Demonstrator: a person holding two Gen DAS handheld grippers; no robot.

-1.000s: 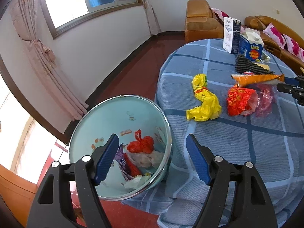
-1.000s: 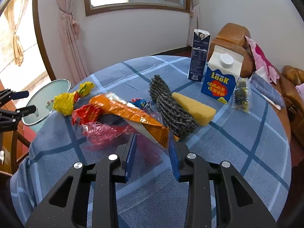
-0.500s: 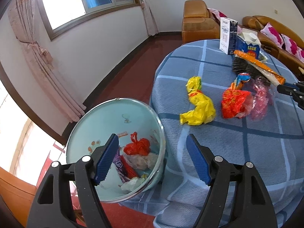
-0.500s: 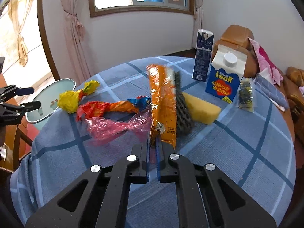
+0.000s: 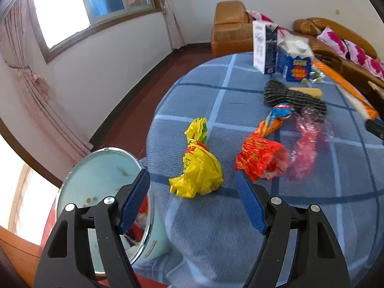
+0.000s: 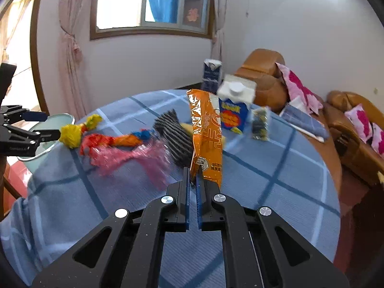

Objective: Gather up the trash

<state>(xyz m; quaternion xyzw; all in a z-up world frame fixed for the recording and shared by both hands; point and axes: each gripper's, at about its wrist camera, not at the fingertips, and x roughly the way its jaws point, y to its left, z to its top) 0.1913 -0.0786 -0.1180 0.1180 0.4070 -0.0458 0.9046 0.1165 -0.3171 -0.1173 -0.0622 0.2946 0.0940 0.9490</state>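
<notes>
- Nearest the right wrist camera, the right gripper (image 6: 192, 180) is clenched on the bottom edge of an orange snack wrapper (image 6: 206, 132), which stands upright above the blue checked tablecloth (image 6: 276, 192).
- Left gripper (image 5: 192, 187): jaws spread and just narrowing, nothing between them, hovering before a crumpled yellow bag (image 5: 199, 170).
- Beside it lie a red wrapper (image 5: 259, 156) and pink plastic (image 5: 304, 148).
- Off the table edge sits the trash bin (image 5: 96, 175).

Left hand-held gripper (image 5: 192, 199) agape, right (image 6: 192, 180) clamped

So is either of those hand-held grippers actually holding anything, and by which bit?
The right hand-held gripper pinches the orange snack wrapper by its bottom edge. The left hand-held gripper holds nothing.
</notes>
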